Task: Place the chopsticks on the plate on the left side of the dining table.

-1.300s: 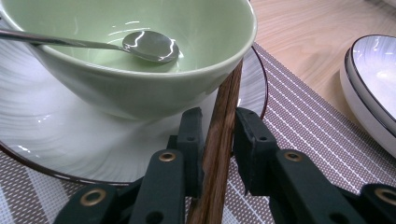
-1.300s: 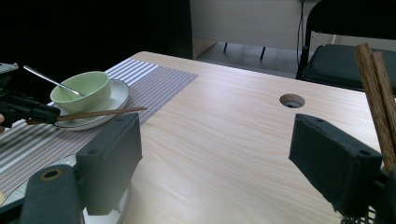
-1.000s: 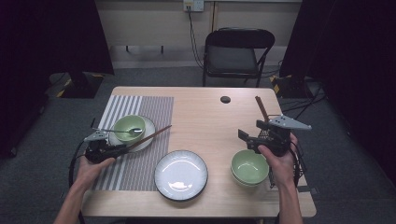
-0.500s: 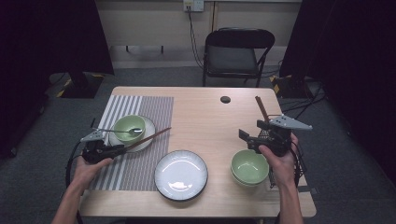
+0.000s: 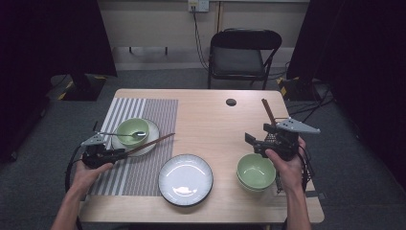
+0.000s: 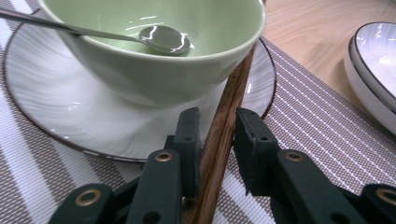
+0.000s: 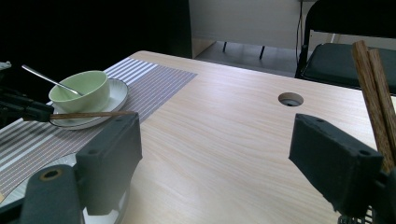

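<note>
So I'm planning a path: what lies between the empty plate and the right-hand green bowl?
Nothing: in the high view, bare tabletop separates the empty plate from the bowl.

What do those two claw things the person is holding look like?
Both are black hand-held tools. The left gripper has two flat black fingers on arms with brass-coloured rivets, and a black cable loops from it. The right gripper carries a grey three-cornered plate on top. The person's forearms are bare, with no sleeves in sight.
</note>
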A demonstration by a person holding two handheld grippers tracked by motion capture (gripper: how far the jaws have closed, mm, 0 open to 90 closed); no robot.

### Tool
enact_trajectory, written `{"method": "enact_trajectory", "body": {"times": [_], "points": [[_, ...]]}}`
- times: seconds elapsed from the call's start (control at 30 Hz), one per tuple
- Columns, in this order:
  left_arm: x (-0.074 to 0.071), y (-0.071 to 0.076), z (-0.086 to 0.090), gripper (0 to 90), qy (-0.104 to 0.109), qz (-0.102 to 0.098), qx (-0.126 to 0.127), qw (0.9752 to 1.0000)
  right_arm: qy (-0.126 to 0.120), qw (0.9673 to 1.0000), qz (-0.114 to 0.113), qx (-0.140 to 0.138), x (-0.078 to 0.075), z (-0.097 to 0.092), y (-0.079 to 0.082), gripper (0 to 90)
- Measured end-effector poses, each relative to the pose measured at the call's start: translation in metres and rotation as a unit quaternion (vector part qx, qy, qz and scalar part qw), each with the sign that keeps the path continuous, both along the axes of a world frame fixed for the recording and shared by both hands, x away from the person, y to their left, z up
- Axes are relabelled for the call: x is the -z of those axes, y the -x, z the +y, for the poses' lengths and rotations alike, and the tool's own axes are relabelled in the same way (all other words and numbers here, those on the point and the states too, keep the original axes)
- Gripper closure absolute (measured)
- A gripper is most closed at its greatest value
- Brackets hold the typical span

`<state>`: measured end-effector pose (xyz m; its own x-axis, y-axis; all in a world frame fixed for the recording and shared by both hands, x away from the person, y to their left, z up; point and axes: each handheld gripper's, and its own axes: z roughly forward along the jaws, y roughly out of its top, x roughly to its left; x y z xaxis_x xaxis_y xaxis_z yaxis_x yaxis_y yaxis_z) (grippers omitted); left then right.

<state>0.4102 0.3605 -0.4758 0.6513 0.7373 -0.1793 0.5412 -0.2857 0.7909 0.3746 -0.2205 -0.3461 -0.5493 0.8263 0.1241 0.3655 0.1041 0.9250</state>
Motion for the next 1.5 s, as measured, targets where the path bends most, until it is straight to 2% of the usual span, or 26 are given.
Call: {"method": "enact_trajectory", "body": {"times": [0.27,0.4,0.5,0.57,0.7,0.9,1.0,1.17,1.5], "points": [[-0.002,0.001,0.005,69.8,-0.004,-0.003,-0.005,1.0,0.0,1.0,0.001,0.001,0.0,0.0,0.0,16.3],[-0.003,0.002,0.006,63.9,-0.002,-0.005,-0.015,0.9999,0.0,1.0,0.001,0.0,0.0,0.0,0.0,16.3],[-0.005,0.002,0.005,62.0,0.011,-0.005,-0.017,0.9998,0.0,1.0,0.002,0.0,0.0,0.0,0.0,16.3],[-0.008,0.002,0.003,61.5,0.008,-0.011,-0.014,0.9998,0.0,1.0,0.002,-0.001,0.0,0.001,-0.001,16.3],[-0.006,0.0,-0.002,62.4,0.007,-0.003,-0.013,0.9999,0.0,1.0,0.004,-0.001,0.001,0.001,-0.001,16.3],[-0.004,-0.002,-0.007,63.2,-0.001,-0.007,-0.014,0.9999,0.002,1.0,0.006,-0.004,0.002,0.003,-0.002,16.3],[-0.001,-0.004,-0.011,63.7,-0.007,-0.002,-0.009,0.9999,0.003,1.0,0.007,-0.004,0.003,0.004,-0.002,16.3],[-0.001,-0.003,-0.011,69.6,-0.014,-0.005,-0.008,0.9998,0.001,1.0,0.005,-0.002,0.002,0.002,-0.002,16.3],[-0.001,-0.002,-0.003,69.5,-0.005,-0.002,-0.011,0.9999,0.001,1.0,0.005,0.001,0.001,0.0,-0.001,16.3]]}}
